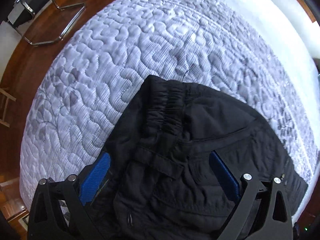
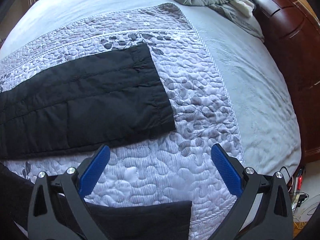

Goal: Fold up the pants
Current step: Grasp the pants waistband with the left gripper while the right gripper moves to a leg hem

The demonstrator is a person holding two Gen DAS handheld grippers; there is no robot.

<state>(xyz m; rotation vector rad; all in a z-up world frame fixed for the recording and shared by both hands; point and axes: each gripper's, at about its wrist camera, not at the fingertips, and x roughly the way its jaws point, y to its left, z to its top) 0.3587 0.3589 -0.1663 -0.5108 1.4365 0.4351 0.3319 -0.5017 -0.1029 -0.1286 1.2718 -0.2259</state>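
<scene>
**Pants laid out, first fold not yet begun**

The black quilted pants [image 1: 180,150] are spread on the grey-white quilted bedspread [image 1: 100,70] of the bed, one leg hem [image 2: 160,92] seen lying flat. The left hand-held gripper [image 1: 160,160] is held wide open over the waistband, the right hand-held gripper [image 2: 160,156] wide open near the hem; nothing is gripped. A grasp on each end is judged to be needed next

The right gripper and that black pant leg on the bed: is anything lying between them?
Nothing but bare quilted bedspread. In the right wrist view, the open right gripper hovers just short of the pant leg, with only quilt between.
</scene>
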